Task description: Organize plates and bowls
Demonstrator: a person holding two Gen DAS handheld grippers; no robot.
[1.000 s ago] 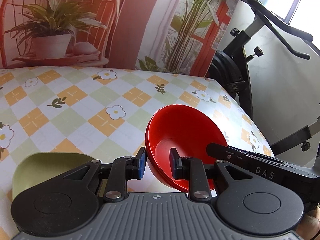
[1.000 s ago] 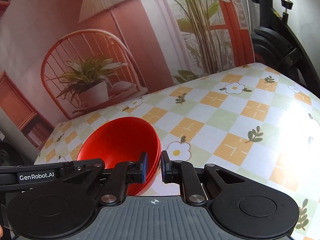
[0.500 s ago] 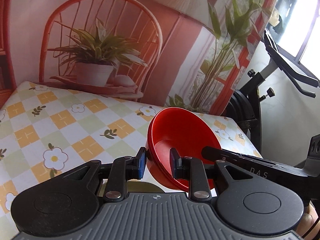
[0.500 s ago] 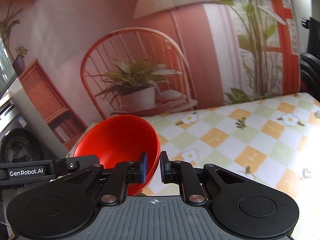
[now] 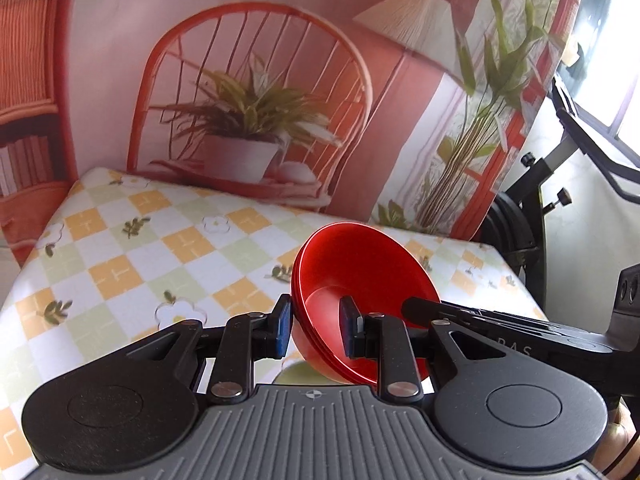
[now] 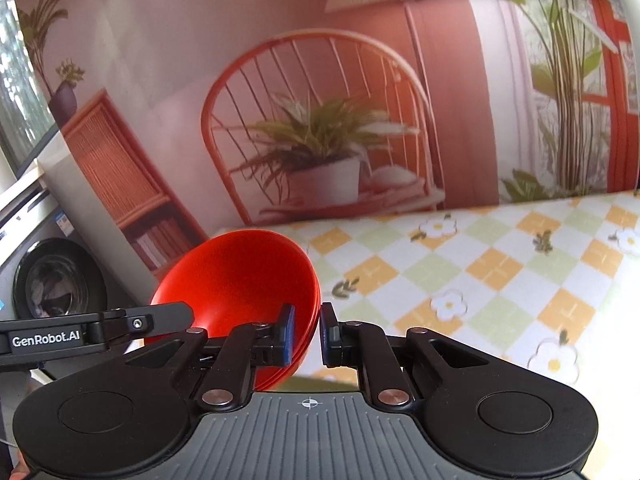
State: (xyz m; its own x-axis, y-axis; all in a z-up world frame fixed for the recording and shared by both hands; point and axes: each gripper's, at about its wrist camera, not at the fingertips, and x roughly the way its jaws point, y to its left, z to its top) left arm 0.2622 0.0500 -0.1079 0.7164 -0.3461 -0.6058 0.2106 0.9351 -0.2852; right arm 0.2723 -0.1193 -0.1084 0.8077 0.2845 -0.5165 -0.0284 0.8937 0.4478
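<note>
A nested stack of red bowls (image 5: 360, 272) is held tilted above the flowered table (image 5: 120, 276), gripped from two sides. My left gripper (image 5: 316, 330) is shut on the stack's near left rim, one pad outside and one inside. My right gripper (image 6: 308, 334) is shut on the right rim of the same red bowls (image 6: 236, 276). Each view shows the other gripper's finger reaching in: the right one (image 5: 480, 314) and the left one (image 6: 92, 332). A sliver of a pale green dish (image 5: 298, 374) shows under the bowls, mostly hidden.
A printed backdrop (image 5: 248, 100) of a chair and plants stands along the table's far edge. An exercise bike (image 5: 532, 216) is off the table's right side. A washing machine (image 6: 52, 284) stands to the left of the table (image 6: 500, 272).
Both grippers have risen with the red bowls still held between them. The views now sit higher over the table, and the green dish has slid almost out of sight underneath.
</note>
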